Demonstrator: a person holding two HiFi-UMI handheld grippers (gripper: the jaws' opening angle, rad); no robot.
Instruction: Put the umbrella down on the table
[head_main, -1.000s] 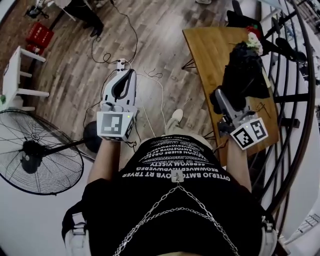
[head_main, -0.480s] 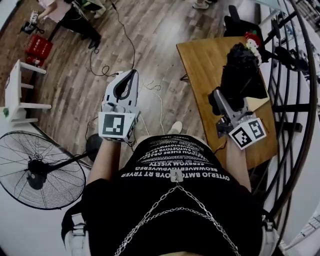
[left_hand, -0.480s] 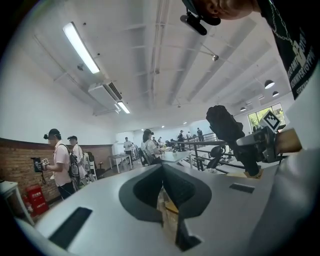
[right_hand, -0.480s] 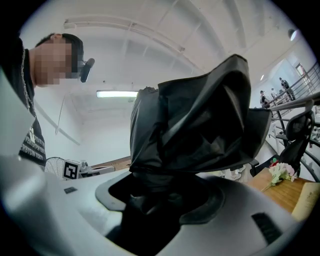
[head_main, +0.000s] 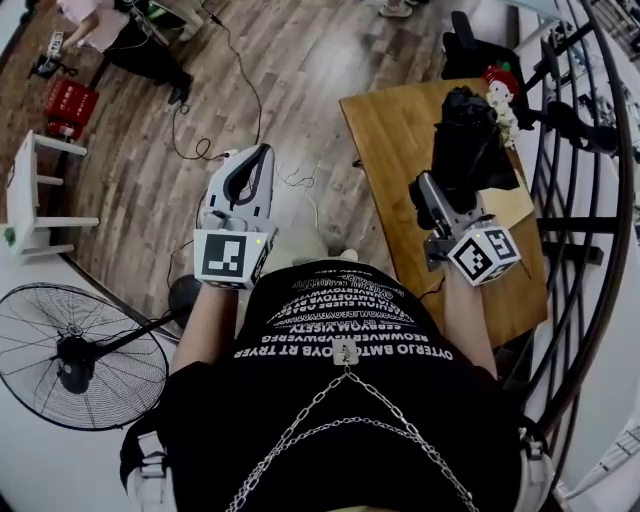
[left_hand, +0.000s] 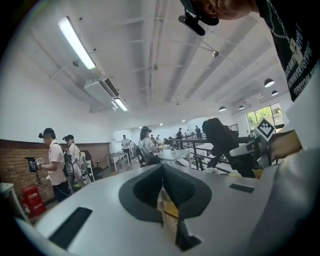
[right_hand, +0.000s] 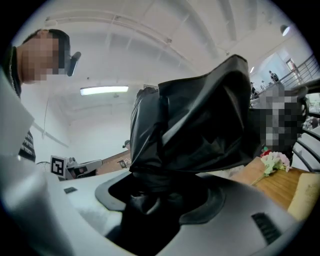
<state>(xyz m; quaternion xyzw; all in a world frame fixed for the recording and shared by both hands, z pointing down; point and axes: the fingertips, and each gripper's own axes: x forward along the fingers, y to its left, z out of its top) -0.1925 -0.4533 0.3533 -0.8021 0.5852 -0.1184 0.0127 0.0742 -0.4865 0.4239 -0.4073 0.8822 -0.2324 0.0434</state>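
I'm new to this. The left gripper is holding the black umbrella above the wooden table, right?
Not quite. The right gripper holds the black umbrella above the wooden table. The left gripper is off to the side over the floor and holds nothing. The head view shows this.

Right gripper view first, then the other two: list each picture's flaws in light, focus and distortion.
Right gripper view: the black folded fabric umbrella looms underexposed and soft against a washed-out white ceiling; corners black. Left gripper view: the long strip light glares; edges vignetted. Head view: evenly lit, but fisheye bows the black metal railing and wooden table.
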